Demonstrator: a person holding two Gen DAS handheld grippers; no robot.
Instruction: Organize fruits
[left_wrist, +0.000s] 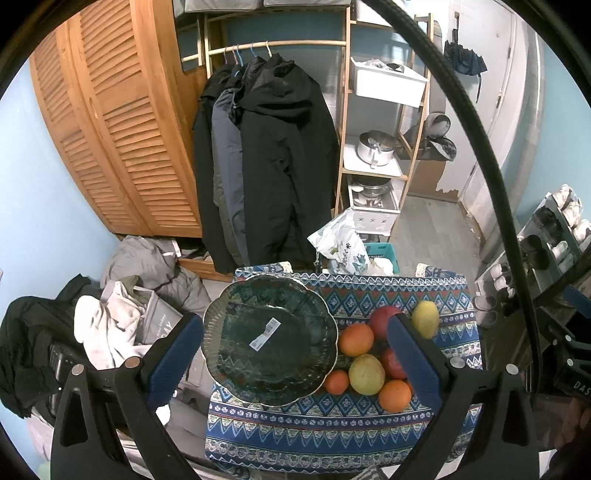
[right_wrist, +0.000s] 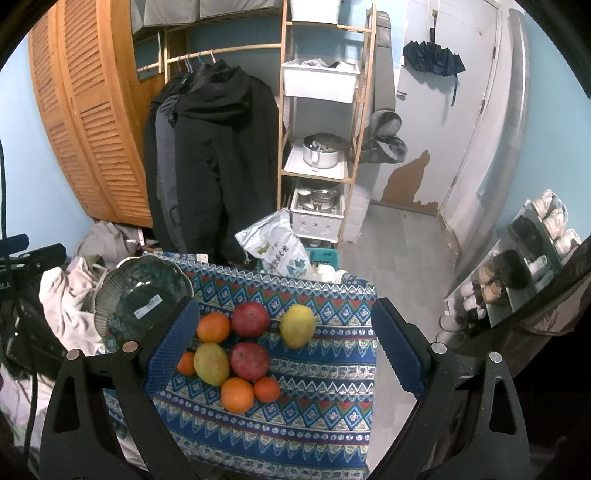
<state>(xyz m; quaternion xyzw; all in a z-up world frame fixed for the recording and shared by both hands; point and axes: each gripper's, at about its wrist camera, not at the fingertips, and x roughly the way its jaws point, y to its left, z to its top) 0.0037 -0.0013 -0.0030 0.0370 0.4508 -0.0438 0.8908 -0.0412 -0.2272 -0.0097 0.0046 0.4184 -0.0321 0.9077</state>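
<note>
A dark green scalloped glass plate (left_wrist: 236, 354) with a white sticker sits empty on the left of a table under a blue patterned cloth (left_wrist: 332, 435). Right of it lie several fruits: oranges (left_wrist: 356, 339), red pomegranates (left_wrist: 384, 320), and yellow-green mangoes (left_wrist: 367, 373). My left gripper (left_wrist: 295, 350) is open above the plate and empty. In the right wrist view the plate (right_wrist: 122, 295) is at the left and the fruits cluster in the middle: an orange (right_wrist: 213, 327), a pomegranate (right_wrist: 250, 319), a mango (right_wrist: 297, 325). My right gripper (right_wrist: 284, 347) is open above the fruits and empty.
Behind the table hang dark coats (left_wrist: 266, 158), with a louvred wooden wardrobe (left_wrist: 118, 122) at left and a wooden shelf of pots and bins (left_wrist: 376, 147). A printed bag (left_wrist: 341, 243) stands at the table's far edge. Laundry (left_wrist: 107, 325) lies left; a shoe rack (left_wrist: 554, 240) stands right.
</note>
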